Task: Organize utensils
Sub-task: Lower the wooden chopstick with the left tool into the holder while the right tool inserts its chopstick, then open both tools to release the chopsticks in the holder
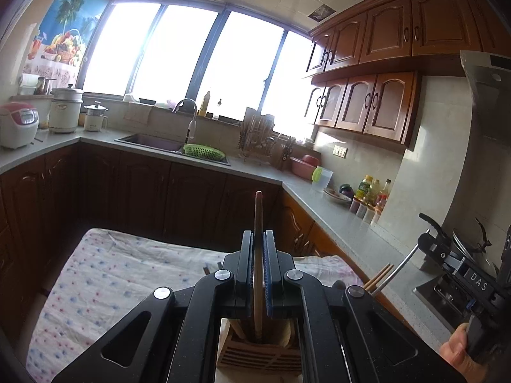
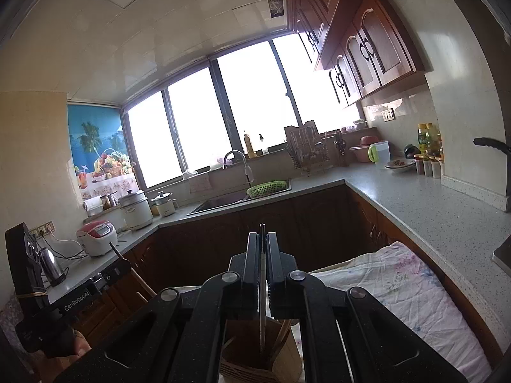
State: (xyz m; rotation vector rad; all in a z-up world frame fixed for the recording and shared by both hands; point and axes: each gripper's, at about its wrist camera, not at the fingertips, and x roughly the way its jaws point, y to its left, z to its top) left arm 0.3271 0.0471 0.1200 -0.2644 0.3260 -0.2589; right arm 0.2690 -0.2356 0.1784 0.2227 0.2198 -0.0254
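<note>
the left gripper (image 1: 258,239) is pinching a wooden utensil handle (image 1: 258,220), its two jaws pressed flat against the stick from either side. the handle is standing nearly upright, its rounded reddish tip rising above the jaws and its lower end reaching down into the wooden utensil holder (image 1: 258,356) directly below the gripper. the holder is a slatted wooden box, and it is sitting on a table covered with a dotted cloth (image 1: 111,274).

the right gripper (image 2: 262,239) is pinching a thin dark-tipped metal utensil (image 2: 262,300), its jaws closed tight around the narrow shaft. the shaft is running down between the jaws into the same wooden utensil holder (image 2: 236,357), where other wooden sticks are leaning against the inner wall. the white cloth is lying on the table to the right of the holder in this view.

in the left wrist view, the right gripper is appearing at the far right edge, held by a hand (image 1: 460,348), with a metal shaft and two chopsticks (image 1: 378,276) showing below it. in the right wrist view, the left gripper's body is showing at the lower left.

behind the table, a grey countertop (image 1: 345,220) is wrapping around a sink (image 1: 153,142) with a green basket (image 1: 202,151) on its edge.
</note>
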